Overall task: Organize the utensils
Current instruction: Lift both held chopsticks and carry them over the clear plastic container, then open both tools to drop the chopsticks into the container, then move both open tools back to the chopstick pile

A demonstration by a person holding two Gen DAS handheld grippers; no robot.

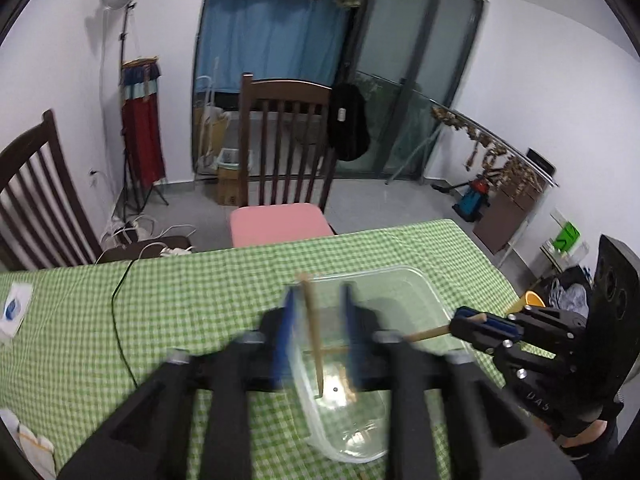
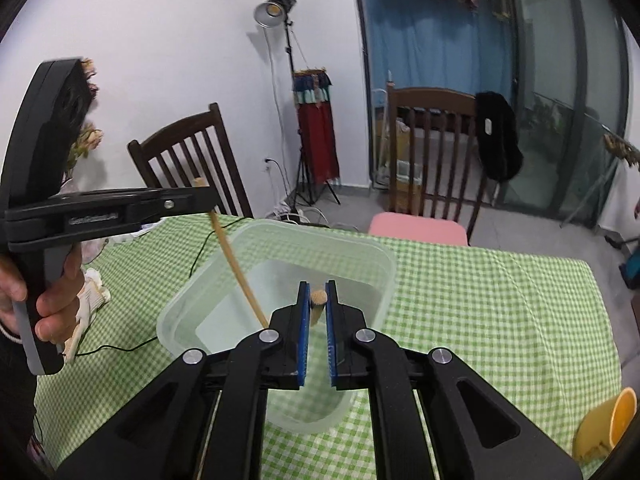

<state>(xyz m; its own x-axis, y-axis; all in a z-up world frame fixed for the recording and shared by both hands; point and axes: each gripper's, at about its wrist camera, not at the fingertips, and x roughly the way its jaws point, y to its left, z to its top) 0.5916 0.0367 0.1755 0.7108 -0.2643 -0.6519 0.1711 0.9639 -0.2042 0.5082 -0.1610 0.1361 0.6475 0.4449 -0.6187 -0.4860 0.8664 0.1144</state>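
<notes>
I have both grippers poised over the clear plastic tub on the green checked tablecloth, because that tub looks like the place where the chopsticks are to be gathered. My left gripper has its blue pads apart, and one chopstick stands loose in the gap, its lower tip already down inside the tub; I judge it released, since neither pad presses on it in the left wrist view. From the right wrist view the same stick slants from the left gripper's nose down into the tub.

My right gripper is clenched on the second chopstick, gripped near its butt end so that the length hangs forward over the tub's opening. In the left wrist view that stick reaches across the tub's near right edge.

For room: the tub's walls are fairly tall and its rim sits just under both noses, so the rim is the edge to mind. The tub lies near the table's middle, with bare cloth on all sides. A yellow cup lies on its side near the right corner, well apart from the tub. A black cable trails over the cloth to the left, clear of my path. Next, I would let go with the right.
</notes>
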